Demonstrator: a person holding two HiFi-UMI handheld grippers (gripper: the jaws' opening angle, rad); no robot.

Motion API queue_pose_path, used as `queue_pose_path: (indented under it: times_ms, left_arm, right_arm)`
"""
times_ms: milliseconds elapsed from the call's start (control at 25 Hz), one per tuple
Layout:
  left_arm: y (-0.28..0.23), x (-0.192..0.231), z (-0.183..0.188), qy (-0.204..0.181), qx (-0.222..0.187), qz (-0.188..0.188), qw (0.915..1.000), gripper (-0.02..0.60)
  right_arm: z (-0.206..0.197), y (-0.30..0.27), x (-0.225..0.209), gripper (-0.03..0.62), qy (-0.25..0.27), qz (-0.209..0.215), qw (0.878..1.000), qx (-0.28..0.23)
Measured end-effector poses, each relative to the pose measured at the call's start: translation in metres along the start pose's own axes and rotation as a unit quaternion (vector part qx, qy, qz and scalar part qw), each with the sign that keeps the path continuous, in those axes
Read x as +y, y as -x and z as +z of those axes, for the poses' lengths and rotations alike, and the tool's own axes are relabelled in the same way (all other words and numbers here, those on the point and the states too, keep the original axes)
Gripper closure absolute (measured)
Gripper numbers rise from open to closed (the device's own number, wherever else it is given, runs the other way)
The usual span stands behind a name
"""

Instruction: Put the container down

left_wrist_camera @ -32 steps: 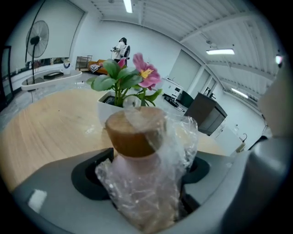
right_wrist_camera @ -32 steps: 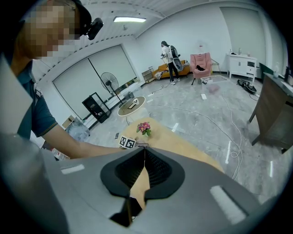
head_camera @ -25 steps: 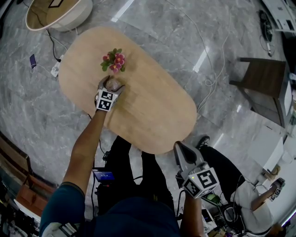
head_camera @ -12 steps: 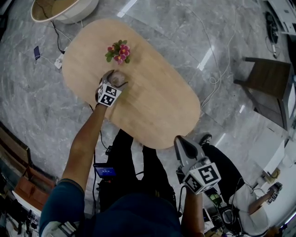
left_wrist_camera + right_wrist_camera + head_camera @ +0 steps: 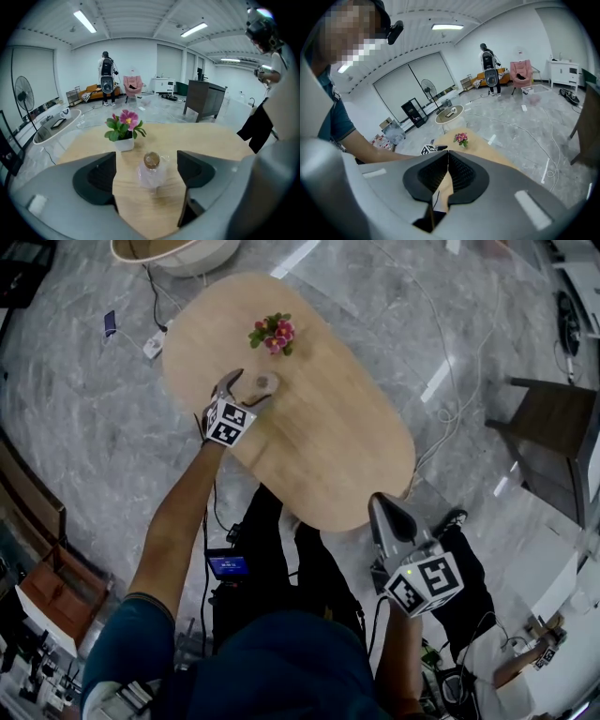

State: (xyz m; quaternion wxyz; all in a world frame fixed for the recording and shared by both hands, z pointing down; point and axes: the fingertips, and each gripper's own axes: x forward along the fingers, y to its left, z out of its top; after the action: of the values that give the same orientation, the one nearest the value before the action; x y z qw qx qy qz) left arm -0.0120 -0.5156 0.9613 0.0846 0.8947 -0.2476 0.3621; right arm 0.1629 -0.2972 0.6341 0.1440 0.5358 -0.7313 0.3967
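The container [image 5: 265,383] is a small clear jar with a cork lid [image 5: 151,160], standing upright on the oval wooden table [image 5: 328,446] near its left end. My left gripper [image 5: 246,390] is open. Seen in the left gripper view, the container [image 5: 151,172] stands between the spread fingers [image 5: 96,177] of the left gripper [image 5: 146,171], with a gap on each side. My right gripper [image 5: 382,507] hangs off the table's near edge, shut with nothing in it. In the right gripper view the right gripper [image 5: 448,174] points toward the table [image 5: 487,152].
A white pot of pink flowers [image 5: 273,334] [image 5: 124,133] stands just beyond the container. A round white side table [image 5: 173,251], cables and a dark chair [image 5: 553,418] are on the marble floor. A person [image 5: 107,77] stands far off.
My left gripper's jaws have spread apart off the container, which now stands free on the table. The right gripper has stayed shut by the near edge.
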Motion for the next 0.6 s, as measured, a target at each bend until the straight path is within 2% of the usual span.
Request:
queue_pose_path:
  times_ms: [360,600]
  left_arm:
    - [0.144,0.003,0.083,0.000,-0.063,0.064,0.9959,0.208]
    - [0.253,0.005,0.138,-0.002,-0.114,0.120,0.9862,0.238]
  right_arm:
    - [0.053,0.054,0.037,0.583,0.058,0.036,0.996,-0.051]
    - [0.091,0.089,0.060,0.583,0.101,0.068,0.988,-0.094]
